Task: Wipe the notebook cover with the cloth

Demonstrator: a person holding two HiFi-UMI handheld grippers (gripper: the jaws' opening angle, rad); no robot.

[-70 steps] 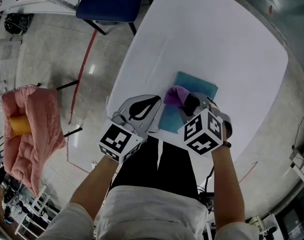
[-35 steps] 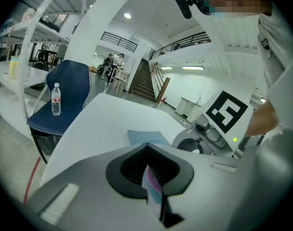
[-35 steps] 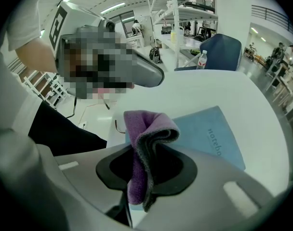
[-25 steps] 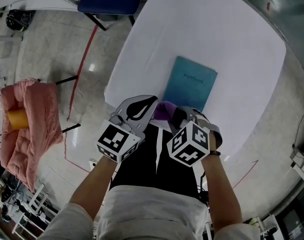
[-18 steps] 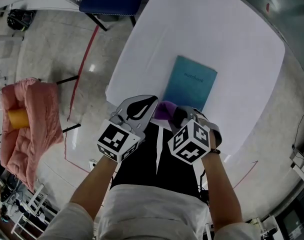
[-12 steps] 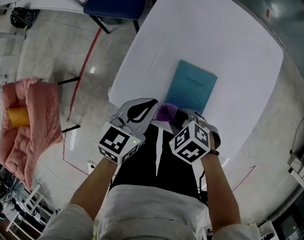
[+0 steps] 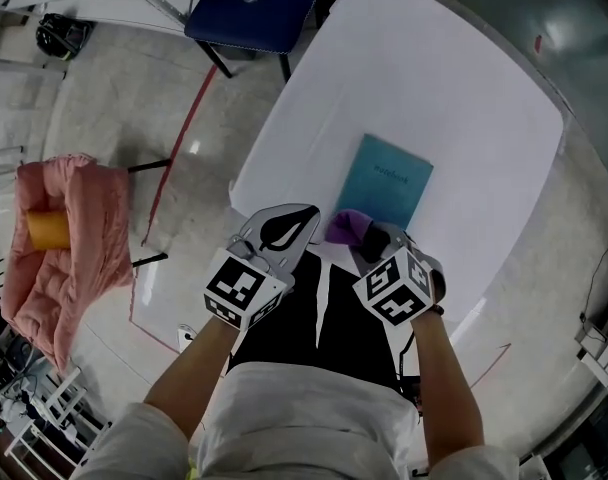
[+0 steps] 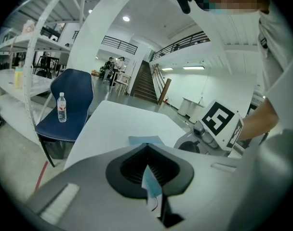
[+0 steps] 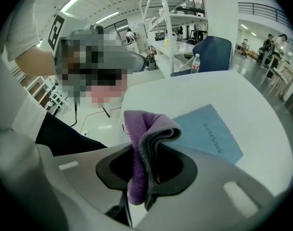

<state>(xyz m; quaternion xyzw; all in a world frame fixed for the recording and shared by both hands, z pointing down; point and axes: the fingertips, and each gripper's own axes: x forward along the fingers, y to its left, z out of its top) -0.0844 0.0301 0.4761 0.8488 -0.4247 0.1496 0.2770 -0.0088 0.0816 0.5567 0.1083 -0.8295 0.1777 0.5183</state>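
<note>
Both forearms (image 7: 189,363) are bare, stretched fwd & down, side by side close in front of the torso (image 7: 304,418). L gripper (image 7: 309,213) has its jaws pressed together, marker cube (image 7: 242,288) facing up. R gripper (image 7: 376,236) sits just beside it, approx level, jaws clamped on a folded purple cloth (image 7: 346,226) that sticks out past the tips.

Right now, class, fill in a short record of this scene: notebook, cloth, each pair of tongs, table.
notebook: teal, closed, lying flat on the table, cover up
cloth: purple, folded, held by the notebook's near end; whether it touches the cover cannot be told
right tongs: shut on the cloth
left tongs: shut, off to the side of the notebook; a thin bluish sliver shows at the seam, unidentifiable
table: white, with rounded corners
</note>
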